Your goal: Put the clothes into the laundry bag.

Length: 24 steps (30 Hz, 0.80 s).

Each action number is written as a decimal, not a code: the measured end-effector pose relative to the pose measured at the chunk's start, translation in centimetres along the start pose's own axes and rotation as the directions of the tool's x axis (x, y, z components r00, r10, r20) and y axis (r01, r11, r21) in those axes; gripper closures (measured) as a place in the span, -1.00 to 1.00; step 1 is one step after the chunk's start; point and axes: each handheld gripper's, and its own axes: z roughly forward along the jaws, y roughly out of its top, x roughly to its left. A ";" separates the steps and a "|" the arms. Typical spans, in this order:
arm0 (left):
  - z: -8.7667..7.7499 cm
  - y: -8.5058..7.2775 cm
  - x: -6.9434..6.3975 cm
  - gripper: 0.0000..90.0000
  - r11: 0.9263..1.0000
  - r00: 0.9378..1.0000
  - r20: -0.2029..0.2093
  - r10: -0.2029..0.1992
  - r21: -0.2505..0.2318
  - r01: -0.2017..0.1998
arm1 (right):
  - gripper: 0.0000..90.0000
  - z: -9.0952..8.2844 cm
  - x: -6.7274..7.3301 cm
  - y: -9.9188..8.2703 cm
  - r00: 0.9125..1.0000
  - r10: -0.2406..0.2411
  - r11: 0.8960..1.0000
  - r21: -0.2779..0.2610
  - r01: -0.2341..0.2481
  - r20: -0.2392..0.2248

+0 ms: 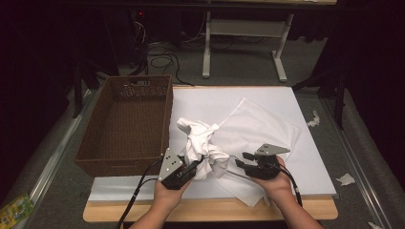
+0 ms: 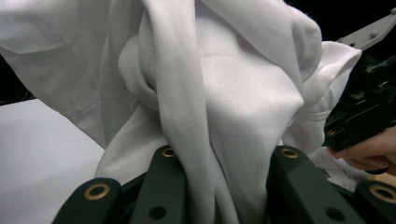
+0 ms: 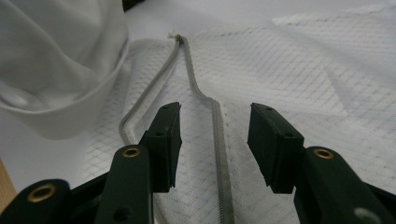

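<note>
1. So the left gripper (image 1: 195,168) is clamping down on a bunched-up white cloth (image 1: 203,143), holding it lifted just off the table; in the left gripper view the fabric is squeezing up between both jaws.
2. Meanwhile the right gripper (image 1: 241,160) is sitting with its jaws apart, not gripping anything. In the right gripper view, the zipper (image 3: 219,140) of a white mesh bag (image 1: 258,129) is running right down the gap between them, untouched.
3. That mesh bag is lying flat on the white table cover (image 1: 200,100), just beside the cloth.
4. A brown wicker basket (image 1: 167,114) is resting at the table's left side, near the left gripper.
5. Beyond that, grey carpet (image 1: 239,62), some cables (image 1: 162,59) and a white table frame (image 1: 243,33) are sitting in a dark room.
</note>
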 end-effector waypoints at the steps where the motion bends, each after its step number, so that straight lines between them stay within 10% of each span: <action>1: 0.0 0.0 0.0 0.67 1.000 1.000 0.000 0.000 0.000 0.000 | 0.24 0.0 0.0 0.0 1.000 0.000 1.000 0.000 0.000 0.000; 11: -1.1 0.2 0.2 0.66 1.000 1.000 -0.011 -0.012 -0.016 0.012 | 0.68 0.8 -0.8 0.1 0.995 -0.040 0.997 0.067 0.034 0.088; 24: -0.2 0.0 -0.8 0.67 1.000 1.000 0.002 0.010 0.000 -0.010 | 0.98 -0.5 -1.1 0.5 0.999 -0.023 1.000 0.010 0.022 0.047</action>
